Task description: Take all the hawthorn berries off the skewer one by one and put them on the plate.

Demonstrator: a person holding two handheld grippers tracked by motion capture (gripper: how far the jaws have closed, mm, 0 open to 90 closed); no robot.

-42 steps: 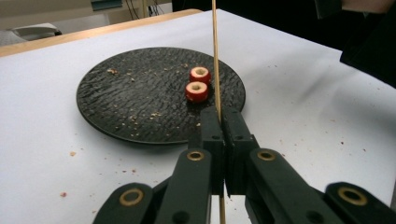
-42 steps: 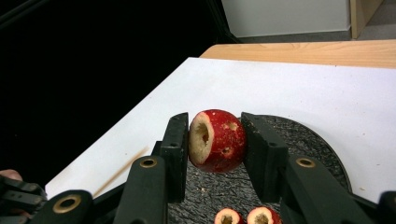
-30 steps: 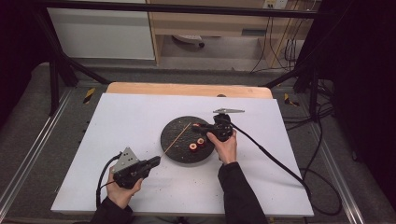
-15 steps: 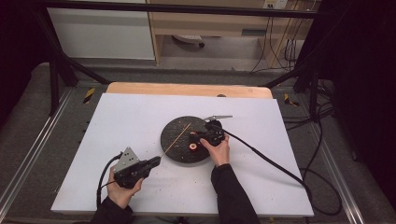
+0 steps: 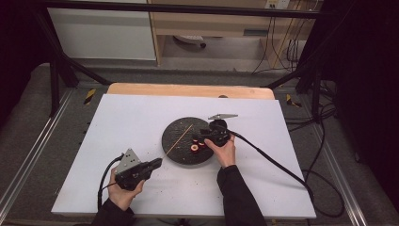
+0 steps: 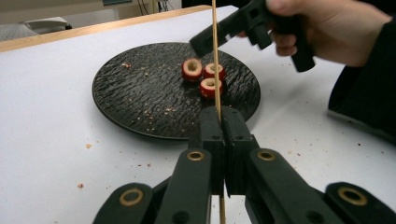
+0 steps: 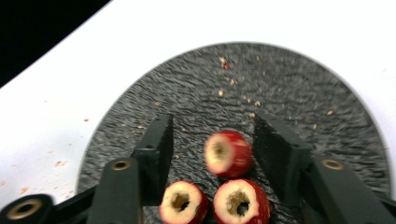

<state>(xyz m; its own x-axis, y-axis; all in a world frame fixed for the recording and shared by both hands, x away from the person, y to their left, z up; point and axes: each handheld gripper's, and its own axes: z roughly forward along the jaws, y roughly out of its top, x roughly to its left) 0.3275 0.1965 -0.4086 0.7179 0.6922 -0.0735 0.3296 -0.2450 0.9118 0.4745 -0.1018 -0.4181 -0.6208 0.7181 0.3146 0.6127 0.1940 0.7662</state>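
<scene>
- Round black textured plate (image 5: 188,140): near the middle of the white table (image 5: 122,117), crumbs scattered over its face.
- Three red cored fruit rings with pale flesh (image 6: 205,77): clustered at about 4 o'clock on the plate in the high view. In the right gripper view two rings lie flat and close together, and the third ring (image 7: 228,154) stands tilted on edge just beyond them.
- Thin wooden skewer (image 6: 215,56): clamped upright in the left gripper view; in the high view it runs from the plate's 7 o'clock edge toward 1 o'clock across the plate.
- Left gripper (image 6: 224,122): jaws fully closed on the skewer's lower part, held at the table's 7 o'clock side, well apart from the rings.
- Right gripper (image 7: 212,140): jaws have just been opening and stand partly apart, straddling the tilted ring with a gap on either side; neither pad presses on it. Nothing is gripped.
- Step in hand, as judged: picking up a ring for threading onto the skewer.
- Next move, as judged: settle the right jaws on the tilted ring's rind, close gently so as not to crush it, lift it, and align its hole with the skewer tip.
</scene>
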